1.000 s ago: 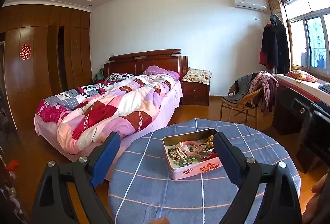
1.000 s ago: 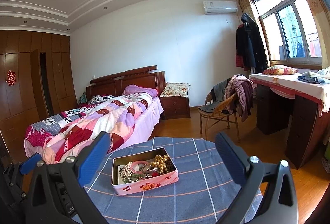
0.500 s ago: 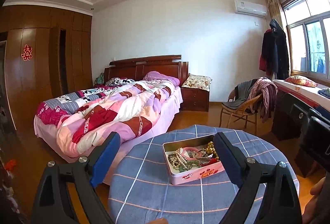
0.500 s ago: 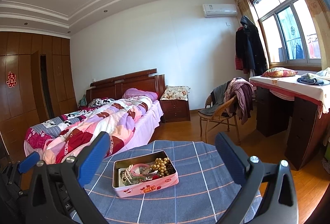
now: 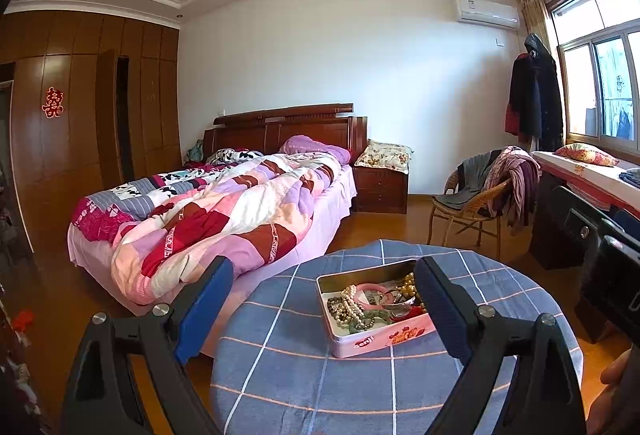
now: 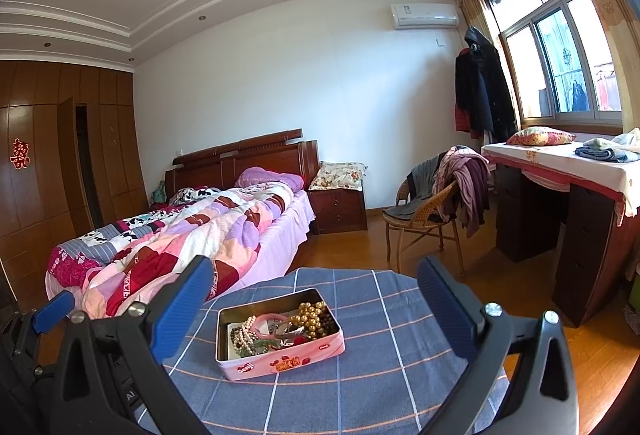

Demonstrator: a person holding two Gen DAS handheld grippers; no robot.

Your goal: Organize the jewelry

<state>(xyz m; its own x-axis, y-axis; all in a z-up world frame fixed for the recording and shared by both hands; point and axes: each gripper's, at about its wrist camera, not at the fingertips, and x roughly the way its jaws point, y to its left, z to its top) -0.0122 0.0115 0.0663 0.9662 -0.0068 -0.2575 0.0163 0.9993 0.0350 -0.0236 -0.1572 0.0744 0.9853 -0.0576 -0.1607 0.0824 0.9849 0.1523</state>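
Observation:
A pink tin box [image 5: 384, 337] [image 6: 280, 357] sits open on a round table with a blue checked cloth [image 5: 288, 375] [image 6: 384, 331]. It holds a tangle of jewelry: pearl strands [image 5: 352, 305] [image 6: 244, 331], gold beads [image 6: 310, 317], a pink bangle [image 5: 370, 293] and green beads [image 5: 362, 323]. My left gripper [image 5: 324, 295] is open and empty, held above the table's near side. My right gripper [image 6: 314, 295] is open and empty, also short of the box. The left gripper shows at the left edge of the right wrist view [image 6: 52, 309].
A bed [image 5: 224, 211] with a patchwork quilt stands left of the table. A wicker chair [image 6: 424, 223] draped with clothes and a dark desk [image 6: 560, 219] stand to the right. A wooden wardrobe [image 5: 80, 131] lines the left wall.
Both grippers have drawn back and tilted up a little; the box and table sit lower and smaller in both views. Both stay open.

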